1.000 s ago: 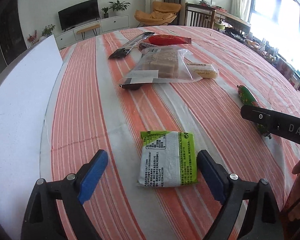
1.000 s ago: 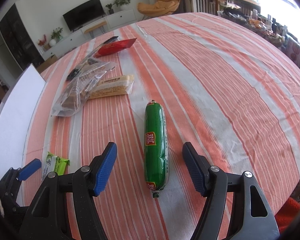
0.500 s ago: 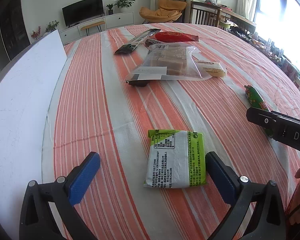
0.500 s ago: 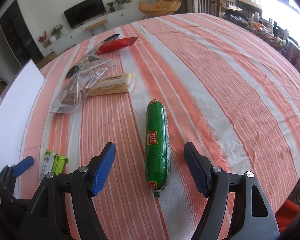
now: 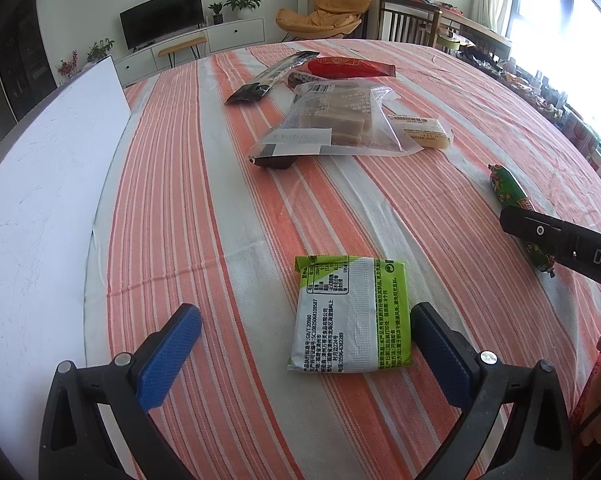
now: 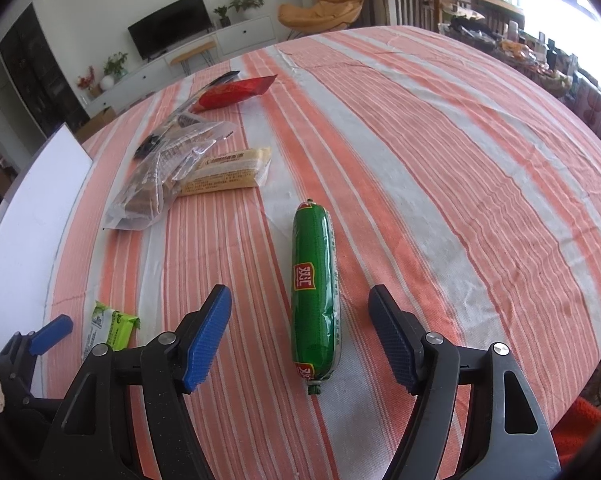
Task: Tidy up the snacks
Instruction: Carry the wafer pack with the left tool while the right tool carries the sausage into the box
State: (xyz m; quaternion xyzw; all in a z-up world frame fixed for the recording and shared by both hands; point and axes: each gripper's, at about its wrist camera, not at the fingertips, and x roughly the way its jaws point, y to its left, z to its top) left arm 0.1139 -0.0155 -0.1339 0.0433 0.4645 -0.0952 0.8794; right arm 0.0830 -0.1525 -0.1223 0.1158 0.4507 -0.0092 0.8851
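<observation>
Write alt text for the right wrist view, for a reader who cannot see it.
An open right gripper with blue pads frames a green sausage lying lengthwise on an orange-and-white striped tablecloth. Farther left lie a clear bag of brown bars, a yellow bar and a red packet; a white board runs along the left edge.

Low forward views, shared tablecloth point(image 5: 228, 184)

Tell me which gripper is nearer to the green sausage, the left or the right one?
The right. The right gripper is open with the green sausage lying between its fingers. The left gripper is open around the green-and-white packet, well to the sausage's left.
</observation>
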